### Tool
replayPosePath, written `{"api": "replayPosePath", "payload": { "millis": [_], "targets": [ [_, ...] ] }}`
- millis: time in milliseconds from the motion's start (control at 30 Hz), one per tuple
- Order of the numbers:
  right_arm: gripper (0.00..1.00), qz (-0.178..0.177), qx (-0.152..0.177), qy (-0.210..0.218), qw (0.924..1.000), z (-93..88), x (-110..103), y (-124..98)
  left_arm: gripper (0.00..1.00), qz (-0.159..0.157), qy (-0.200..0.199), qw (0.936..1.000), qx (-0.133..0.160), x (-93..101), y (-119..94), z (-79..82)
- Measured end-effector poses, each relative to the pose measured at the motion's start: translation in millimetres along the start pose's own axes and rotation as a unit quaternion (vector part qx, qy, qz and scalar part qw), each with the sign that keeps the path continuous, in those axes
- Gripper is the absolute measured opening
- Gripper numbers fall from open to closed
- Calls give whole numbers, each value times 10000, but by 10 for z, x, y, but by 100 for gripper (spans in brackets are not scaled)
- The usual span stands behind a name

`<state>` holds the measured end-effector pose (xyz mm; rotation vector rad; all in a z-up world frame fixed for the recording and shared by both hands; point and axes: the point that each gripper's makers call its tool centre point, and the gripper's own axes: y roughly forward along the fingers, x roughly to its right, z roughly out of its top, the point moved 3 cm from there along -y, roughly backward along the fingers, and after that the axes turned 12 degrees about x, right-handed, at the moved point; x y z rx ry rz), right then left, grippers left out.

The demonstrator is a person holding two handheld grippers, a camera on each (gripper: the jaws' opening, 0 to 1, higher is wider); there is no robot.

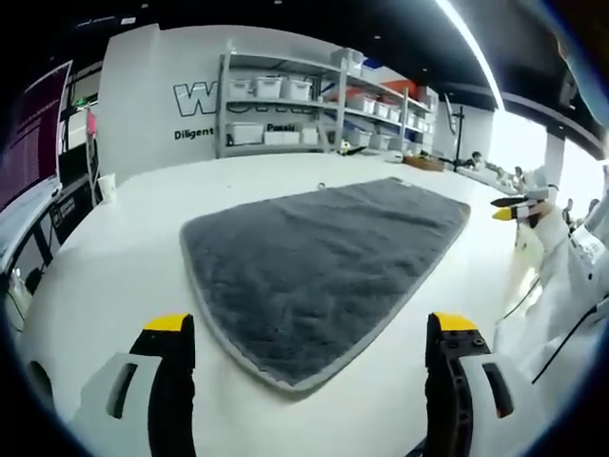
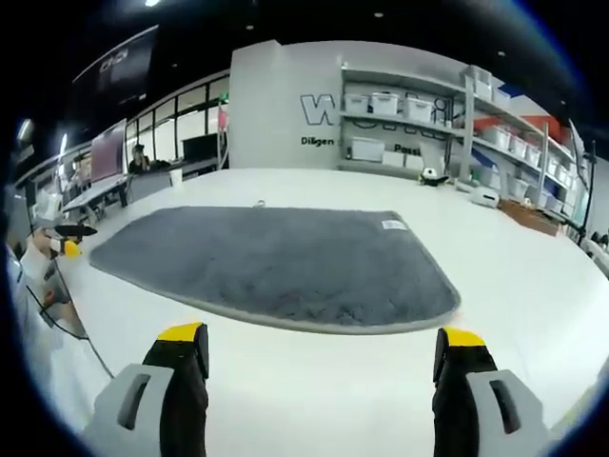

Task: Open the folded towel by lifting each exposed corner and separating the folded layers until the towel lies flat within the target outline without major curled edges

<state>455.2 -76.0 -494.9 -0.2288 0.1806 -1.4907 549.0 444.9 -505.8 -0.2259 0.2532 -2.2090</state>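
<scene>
Towel [image 1: 324, 271], grey with a pale edge, lies spread on the white table [image 1: 124, 257], mid-frame in both views. Left gripper [image 1: 309, 347] and right gripper [image 2: 324, 362] hover at bottom of frame, jaws spread apart, holding nothing. Shelves [image 2: 419, 119] at upper right, contents perhaps bins.

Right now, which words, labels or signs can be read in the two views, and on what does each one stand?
"W": big outlined letter on the white wall; the shelving hides the rest.
"Diligen": small dark word under it, cut off by the shelving.
Dark hanging sign: pale letters, too blurred to read.
Small tag on the grey towel: too small to read.
Storage bins: no readable labels.
</scene>
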Motion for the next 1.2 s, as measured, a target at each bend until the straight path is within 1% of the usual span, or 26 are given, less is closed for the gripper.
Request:
{"api": "replayPosePath", "payload": {
  "millis": [367,1200],
  "targets": [
    [99,-42,25,2,10000,14,24,-25,100,22,-3,10000,45,1,-13,17],
    [99,-20,-6,31,10000,-3,17,-15,100,18,-25,10000,26,-8,-22,-1]
  ]
}}
